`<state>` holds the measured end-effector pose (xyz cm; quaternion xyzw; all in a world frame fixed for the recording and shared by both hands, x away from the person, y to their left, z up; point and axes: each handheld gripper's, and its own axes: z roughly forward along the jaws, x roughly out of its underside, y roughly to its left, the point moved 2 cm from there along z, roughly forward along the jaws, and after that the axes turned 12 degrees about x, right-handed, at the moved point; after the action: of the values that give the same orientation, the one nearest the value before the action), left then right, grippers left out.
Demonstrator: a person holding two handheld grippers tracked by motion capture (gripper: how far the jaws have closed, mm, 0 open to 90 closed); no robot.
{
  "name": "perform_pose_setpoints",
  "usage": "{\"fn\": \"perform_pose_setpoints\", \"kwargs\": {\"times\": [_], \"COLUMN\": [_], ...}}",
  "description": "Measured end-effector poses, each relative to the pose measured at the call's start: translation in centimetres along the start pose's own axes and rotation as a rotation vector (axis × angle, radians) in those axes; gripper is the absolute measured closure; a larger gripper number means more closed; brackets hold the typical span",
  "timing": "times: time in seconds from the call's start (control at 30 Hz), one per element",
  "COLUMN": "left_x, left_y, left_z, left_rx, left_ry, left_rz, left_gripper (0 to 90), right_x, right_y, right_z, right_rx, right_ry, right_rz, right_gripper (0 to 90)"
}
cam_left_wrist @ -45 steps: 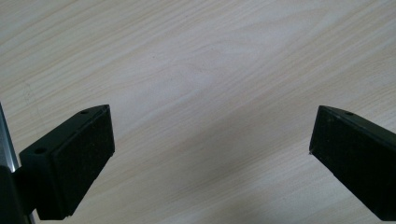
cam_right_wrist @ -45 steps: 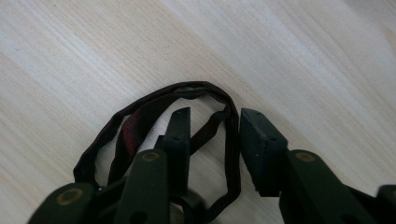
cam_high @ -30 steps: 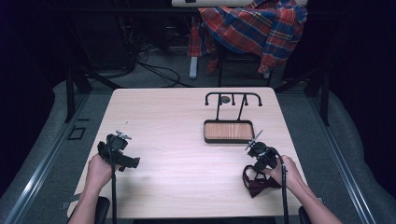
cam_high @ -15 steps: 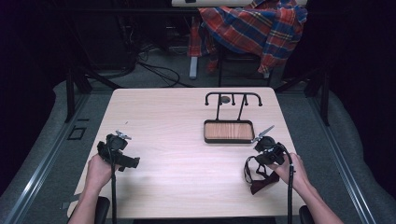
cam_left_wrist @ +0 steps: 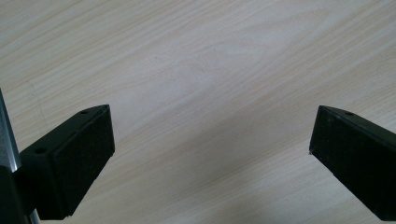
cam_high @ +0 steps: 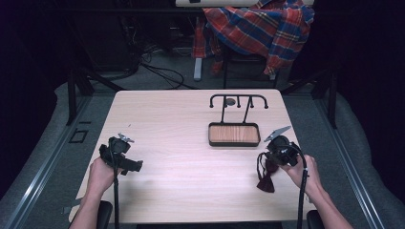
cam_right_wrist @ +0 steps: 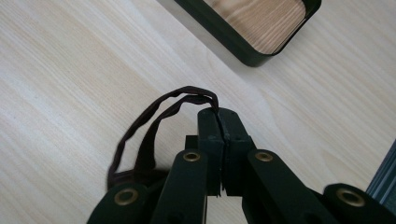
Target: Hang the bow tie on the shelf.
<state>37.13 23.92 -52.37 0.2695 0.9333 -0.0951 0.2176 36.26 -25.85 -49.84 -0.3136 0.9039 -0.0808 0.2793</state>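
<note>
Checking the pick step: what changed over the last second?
The right tongs, shut on the strap of the dark red bow tie, lifted it: a second ago the bow tie lay on the table by the hand, now it hangs from the strap below the tongs, near the tray. The left tongs, open, and the stand with hooks stayed put.

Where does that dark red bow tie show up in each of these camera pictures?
High view: bow tie hangs low right, under the right gripper.
Right gripper view: its strap loops left of centre, pinched in the shut jaws.
Left gripper view: bare table between open jaws.
Shared landmark: tray, top right in the right gripper view.
</note>
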Motion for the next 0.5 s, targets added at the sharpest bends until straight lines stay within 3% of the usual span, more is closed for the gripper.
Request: {"fn": "perform_pose_setpoints", "kwargs": {"times": [0.27,0.5], "left_x": [0.0,0.0], "left_y": [0.0,-0.1], "left_z": [0.0,0.0], "left_rx": [0.0,-0.001], "left_ry": [0.0,0.0], "left_rz": [0.0,-0.001], "left_gripper": [0.1,0.1], "right_x": [-0.5,-0.9], "right_y": [-0.2,-1.1], "right_z": [-1.1,-2.2], "right_rx": [0.037,0.075], "right_ry": [-0.057,-0.112], "right_rz": [-0.003,0.026], "right_gripper": [89.4,89.4]}}
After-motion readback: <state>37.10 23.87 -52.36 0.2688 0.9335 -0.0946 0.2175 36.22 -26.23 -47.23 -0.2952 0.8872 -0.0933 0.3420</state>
